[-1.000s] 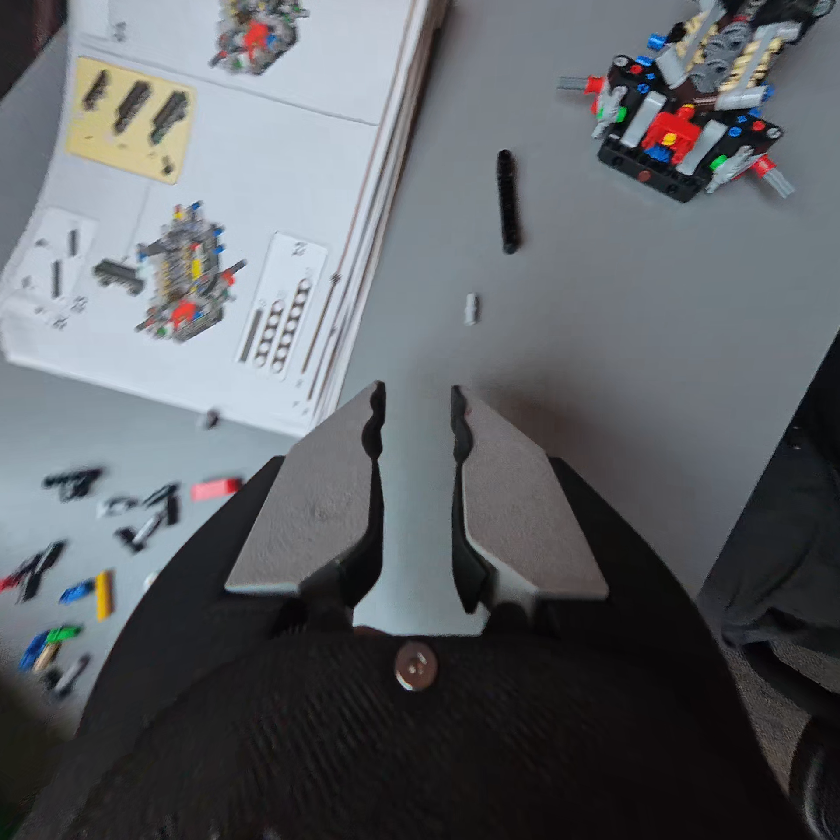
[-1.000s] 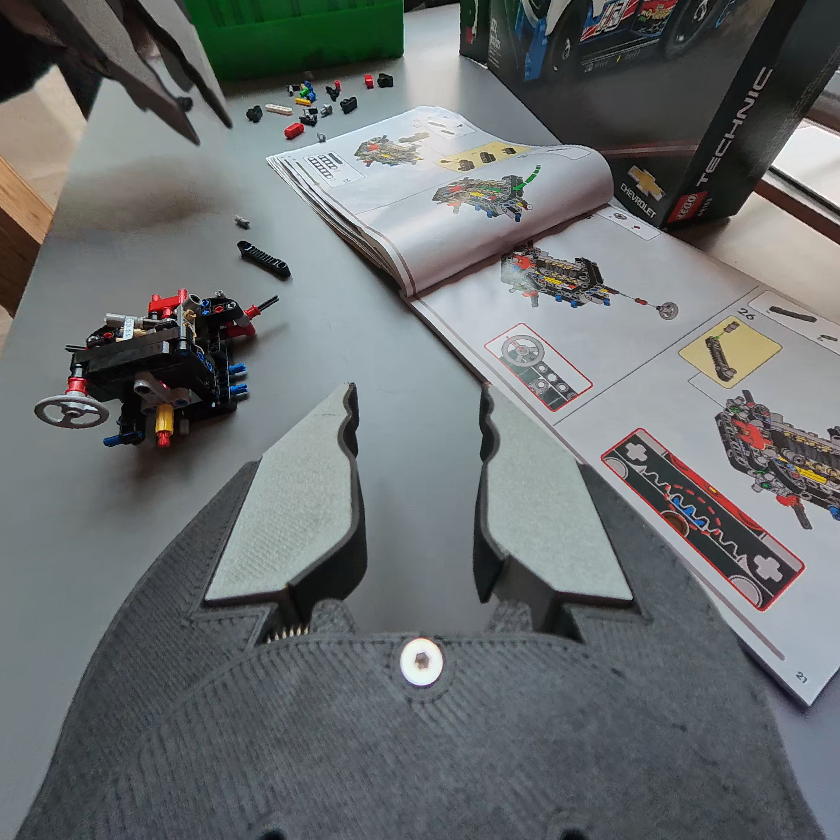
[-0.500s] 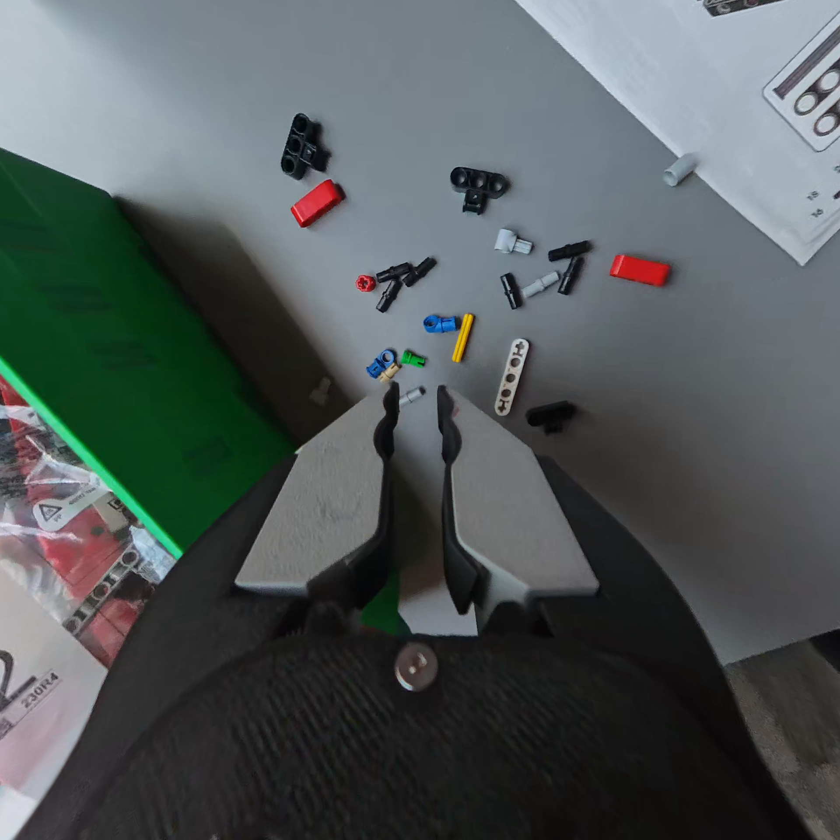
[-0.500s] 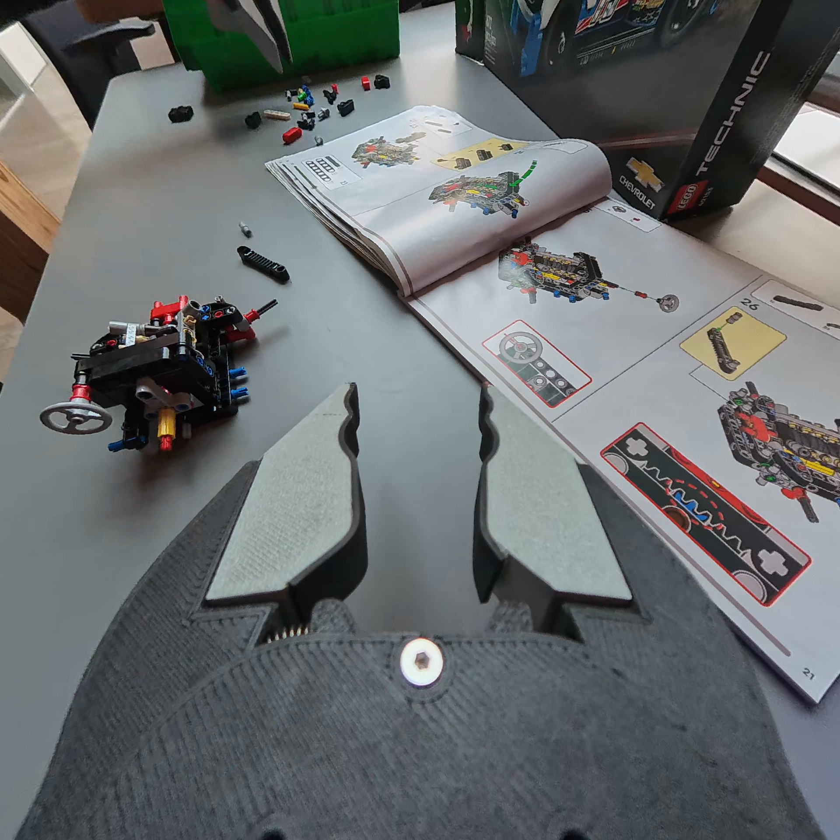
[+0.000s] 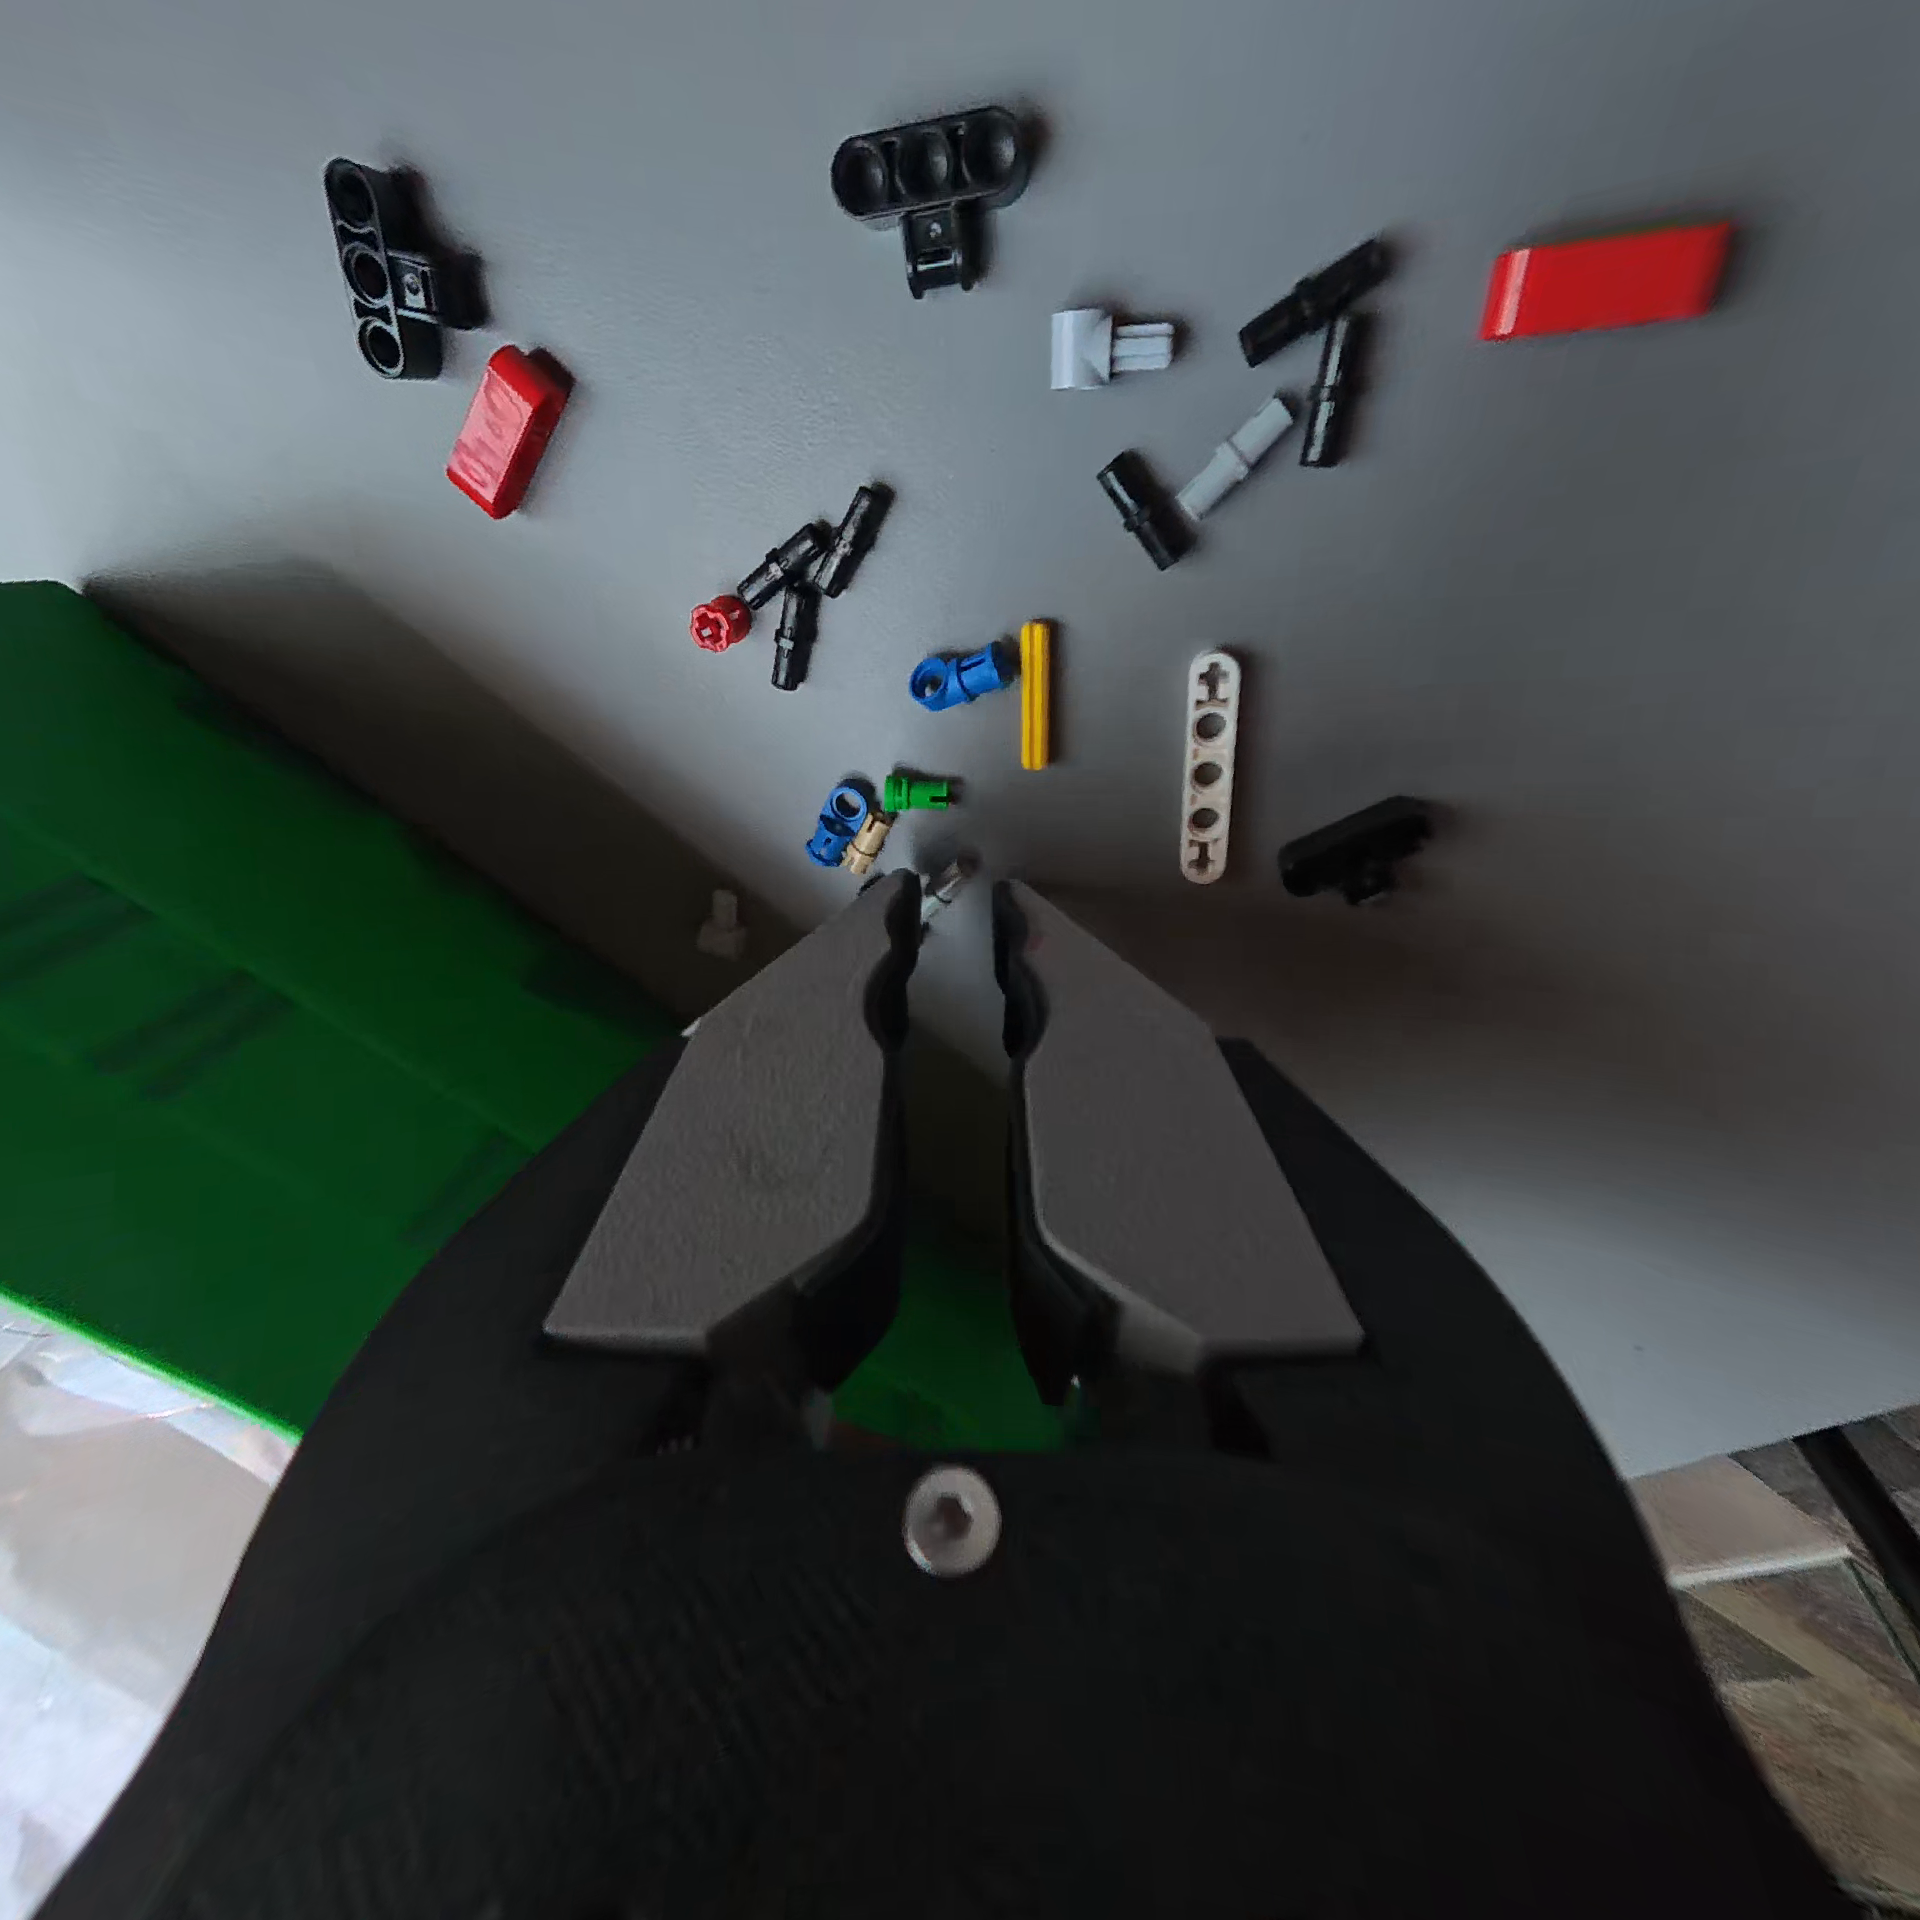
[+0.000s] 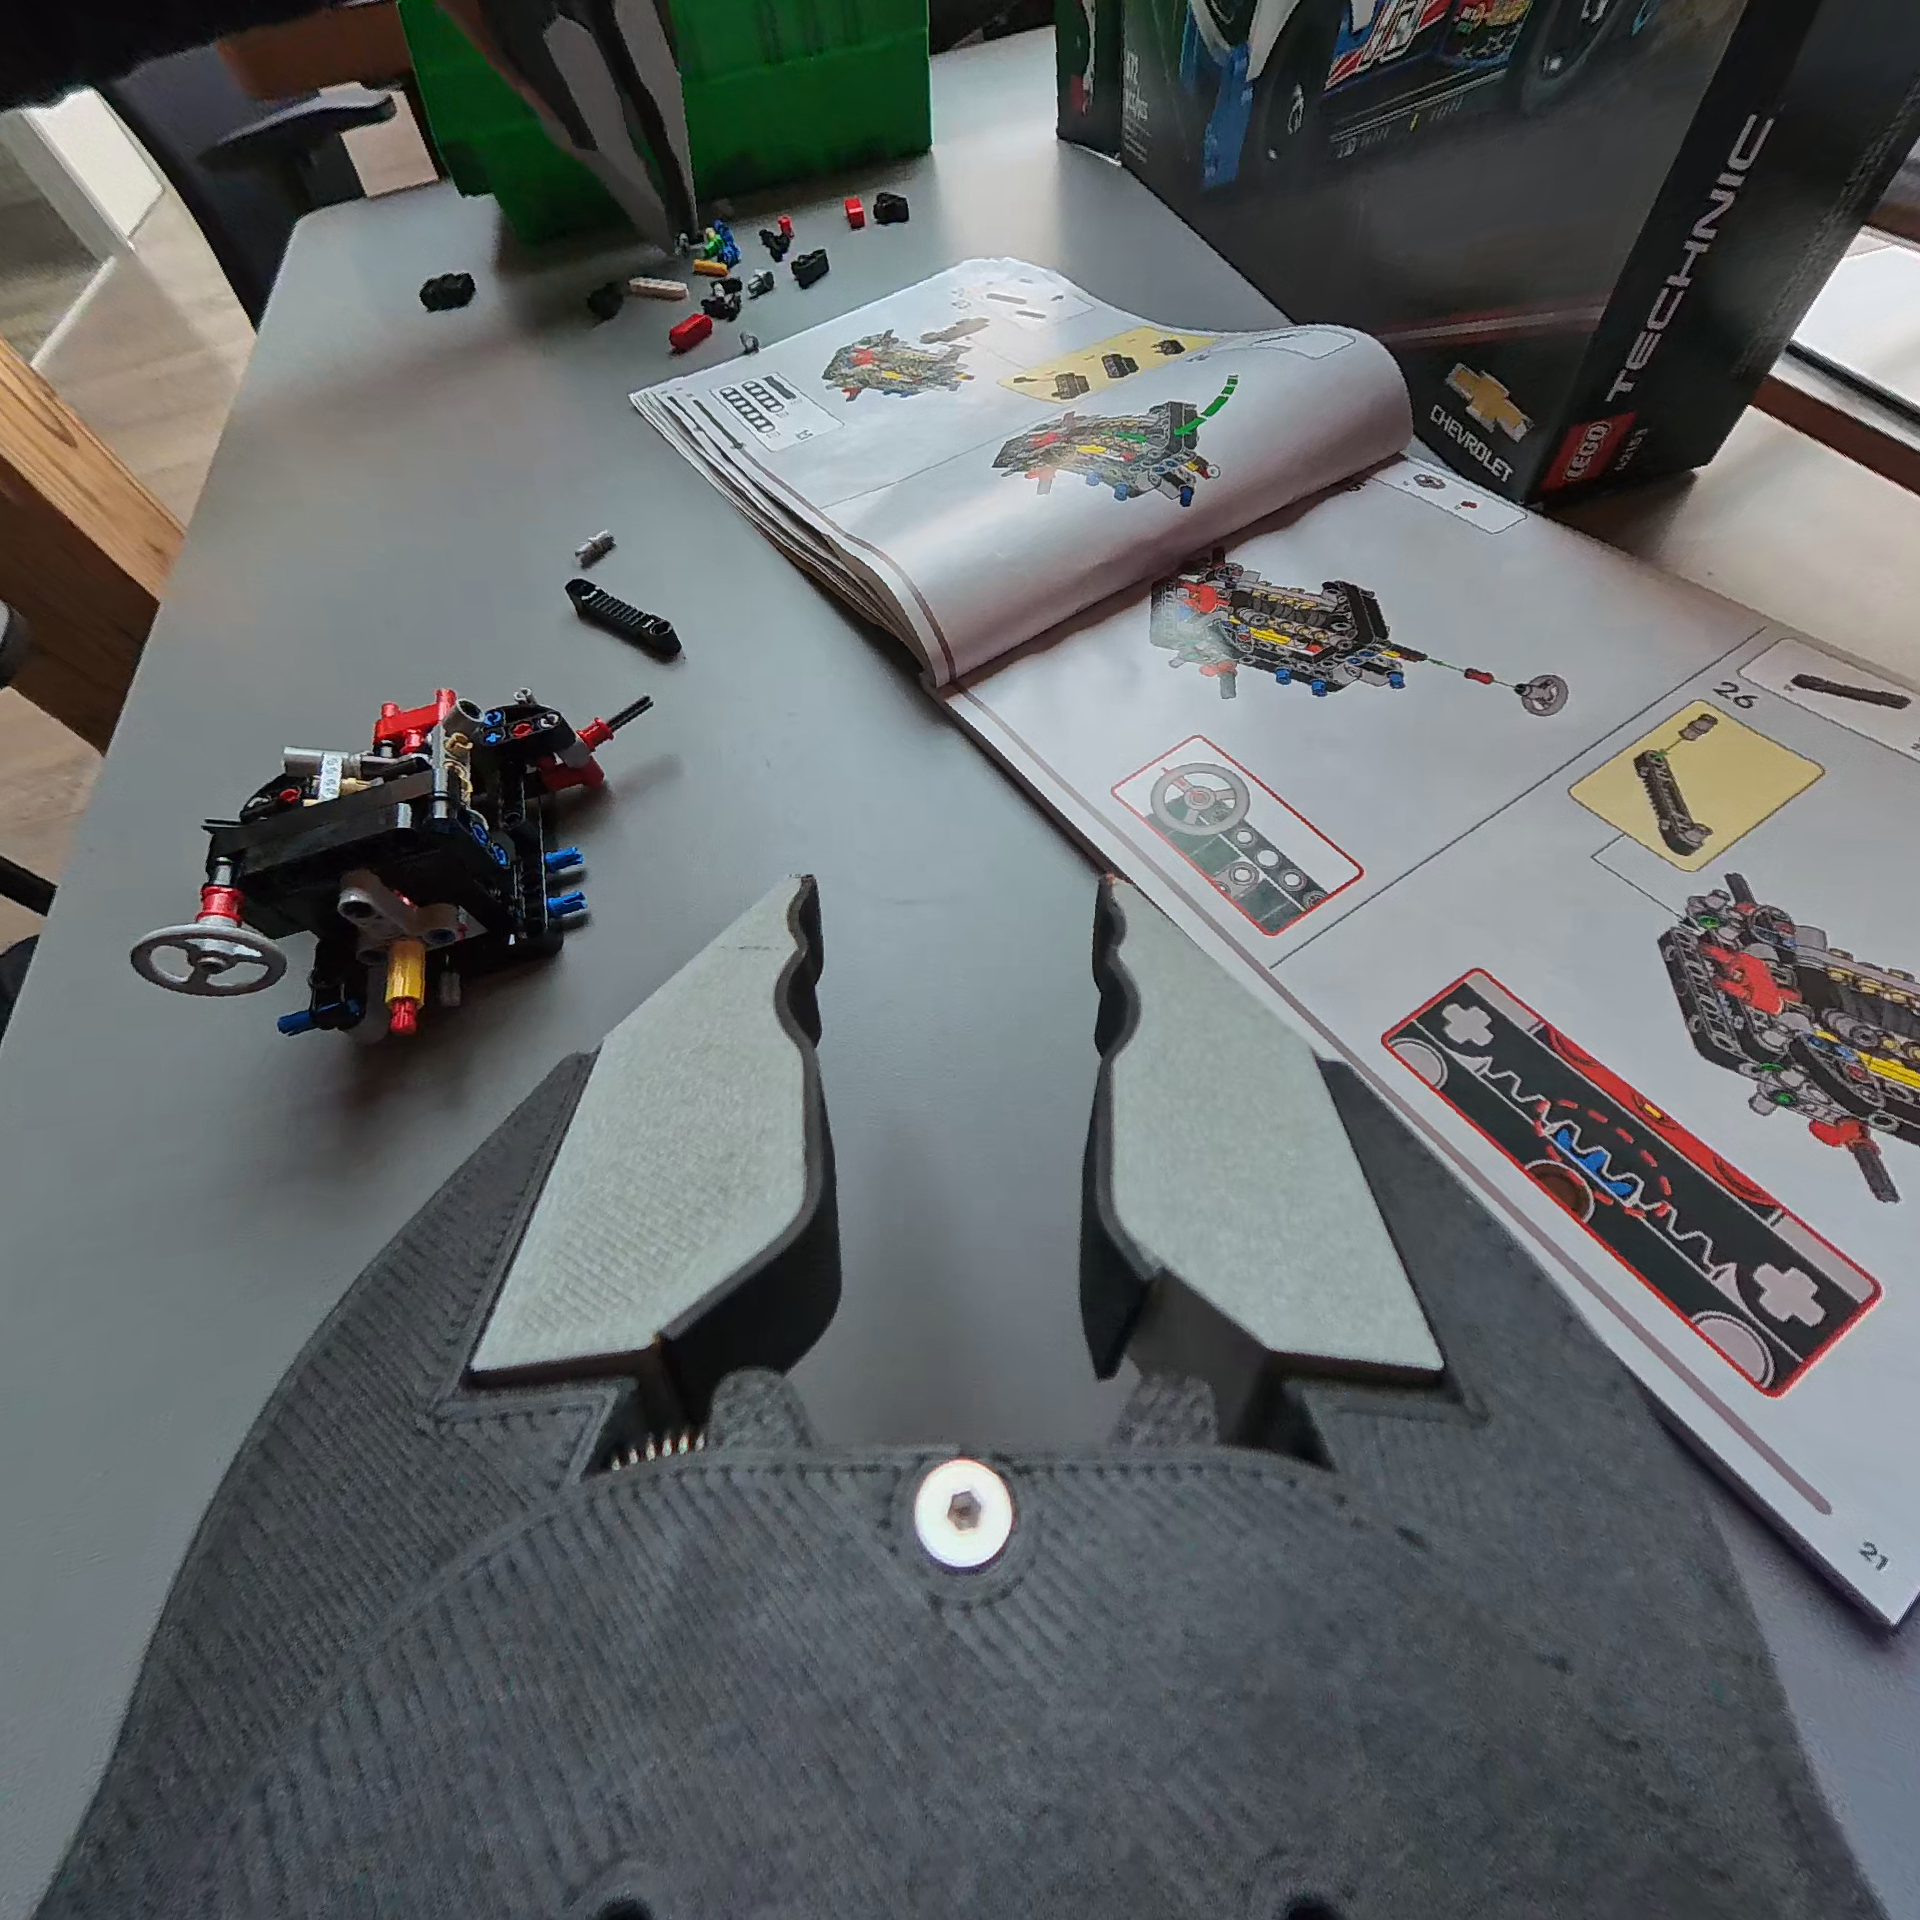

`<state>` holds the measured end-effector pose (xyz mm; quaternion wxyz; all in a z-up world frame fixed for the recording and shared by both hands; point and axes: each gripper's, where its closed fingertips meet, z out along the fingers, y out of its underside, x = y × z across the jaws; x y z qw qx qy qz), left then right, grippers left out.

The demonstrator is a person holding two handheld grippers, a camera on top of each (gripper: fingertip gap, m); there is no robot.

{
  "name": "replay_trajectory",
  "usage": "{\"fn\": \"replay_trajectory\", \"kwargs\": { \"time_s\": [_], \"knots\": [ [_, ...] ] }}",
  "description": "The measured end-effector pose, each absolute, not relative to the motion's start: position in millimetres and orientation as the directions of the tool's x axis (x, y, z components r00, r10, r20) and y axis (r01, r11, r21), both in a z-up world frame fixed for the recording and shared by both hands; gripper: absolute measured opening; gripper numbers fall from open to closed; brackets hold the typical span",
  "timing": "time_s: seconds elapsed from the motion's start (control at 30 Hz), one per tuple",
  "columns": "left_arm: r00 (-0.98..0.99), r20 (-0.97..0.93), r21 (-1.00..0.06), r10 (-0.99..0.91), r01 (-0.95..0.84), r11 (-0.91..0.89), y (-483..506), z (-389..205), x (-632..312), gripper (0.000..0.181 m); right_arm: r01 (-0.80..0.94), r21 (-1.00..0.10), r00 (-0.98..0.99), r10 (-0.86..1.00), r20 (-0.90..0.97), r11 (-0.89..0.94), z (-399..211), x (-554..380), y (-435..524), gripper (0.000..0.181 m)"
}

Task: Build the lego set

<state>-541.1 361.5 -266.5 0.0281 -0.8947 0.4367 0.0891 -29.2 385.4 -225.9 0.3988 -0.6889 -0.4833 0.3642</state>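
My left gripper hangs low over a scatter of loose Lego pieces, jaws narrowly open. A small grey pin lies on the table right at the fingertips, not gripped. Close ahead are a green pin, blue connectors, a yellow axle and a white thin beam. My right gripper is wide open and empty above the grey table. The half-built model with a grey steering wheel sits to its left. The left gripper also shows far off in the right wrist view.
A green bin stands close on the left of the pieces. Black connectors and red tiles lie farther out. An open instruction booklet, the set's box, a black beam and a grey pin lie on the table. The table edge is near. My hands' fingertips stand some 50 cm from each other. To reach the yellow axle in a straight line is about 4 cm for my left fingers, about 50 cm for my right. My right wrist view looks at it from another angle.
My left gripper has swung from beside the booklet to the loose pieces by the green bin and dropped closer to them, jaws a little narrower. The right gripper has barely moved.
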Motion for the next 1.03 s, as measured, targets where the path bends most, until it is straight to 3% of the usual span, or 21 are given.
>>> {"fn": "replay_trajectory", "kwargs": {
  "time_s": [0.17,0.4,0.57,0.7,0.77,0.87,1.03],
  "knots": [
    [0.594,-0.189,0.064,-0.782,-0.788,-0.613,363,-269,-546,0.004,0.371,-0.902,0.266,0.955,-0.127,-0.223,-226,-29,386,0.049],
    [0.593,-0.208,0.030,-0.778,-0.791,-0.611,358,-266,-537,0.003,0.350,-0.910,0.273,0.954,-0.127,-0.222,-222,-27,386,0.047],
    [0.590,-0.269,-0.111,-0.761,-0.804,-0.584,359,-230,-496,0.003,0.233,-0.955,0.425,0.903,-0.067,-0.181,-197,1,410,0.044],
    [0.560,-0.282,-0.300,-0.779,-0.823,-0.483,343,-199,-407,0.003,0.207,-0.977,0.709,0.695,0.121,-0.041,-161,58,439,0.037],
    [0.552,-0.256,-0.382,-0.793,-0.812,-0.442,330,-195,-363,0.003,0.136,-0.990,0.778,0.615,0.129,0.035,-133,77,439,0.035],
    [0.530,-0.160,-0.472,-0.833,-0.782,-0.407,309,-206,-305,0.003,-0.007,-0.994,0.815,0.576,0.059,0.113,-102,97,433,0.034],
    [0.465,-0.066,-0.538,-0.883,-0.762,-0.361,288,-228,-247,0.003,-0.018,-0.997,0.808,0.588,0.032,0.080,-108,101,437,0.034]
  ]
}}
